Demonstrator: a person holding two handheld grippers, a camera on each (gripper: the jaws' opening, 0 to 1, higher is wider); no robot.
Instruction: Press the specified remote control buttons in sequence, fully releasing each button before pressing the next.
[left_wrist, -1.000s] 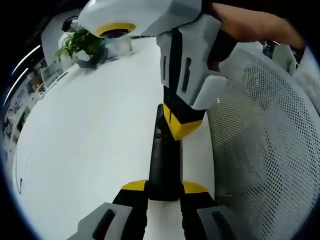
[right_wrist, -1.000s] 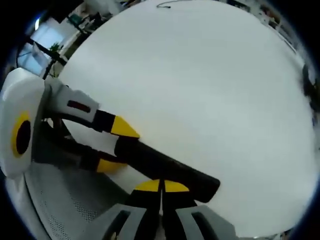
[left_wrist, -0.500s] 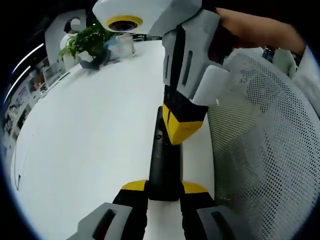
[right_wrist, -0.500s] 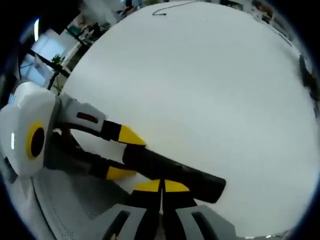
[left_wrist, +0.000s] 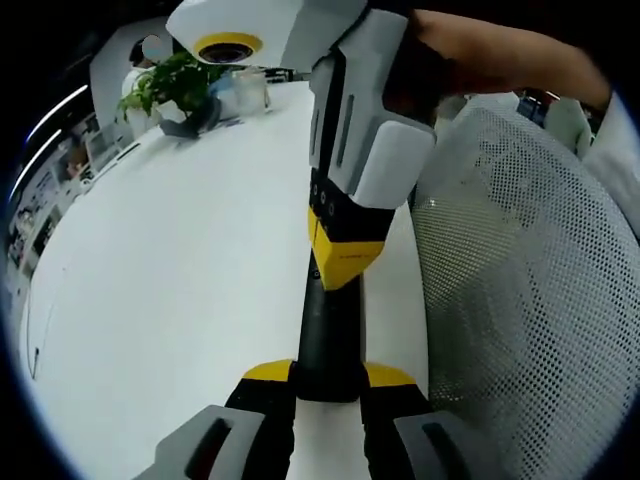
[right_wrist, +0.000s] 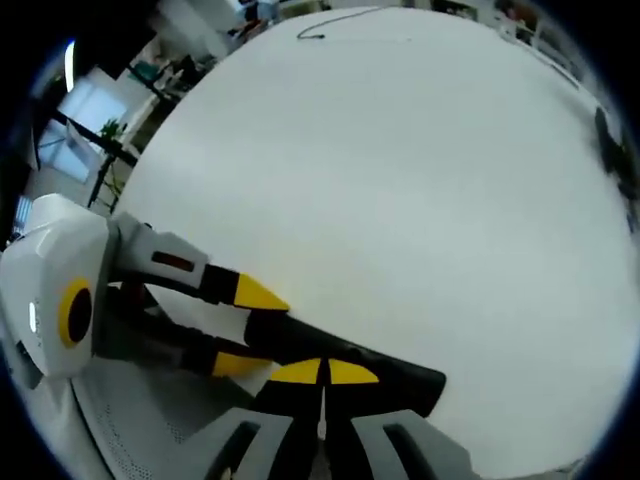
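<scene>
Black remote (left_wrist: 328, 330), clamped by left gripper (left_wrist: 327, 378), takes right gripper's (right_wrist: 322, 374) closed fingers mid-press; next, lift fully clear.

A white table (left_wrist: 180, 260) carries a potted plant (left_wrist: 168, 88) at its far edge.

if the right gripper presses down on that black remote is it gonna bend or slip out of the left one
The black remote looks like a rigid bar, so it probably won't bend. The left gripper clamps only its near end, so a press by the right gripper farther out might pivot it downward. The smooth casing could slip.
</scene>
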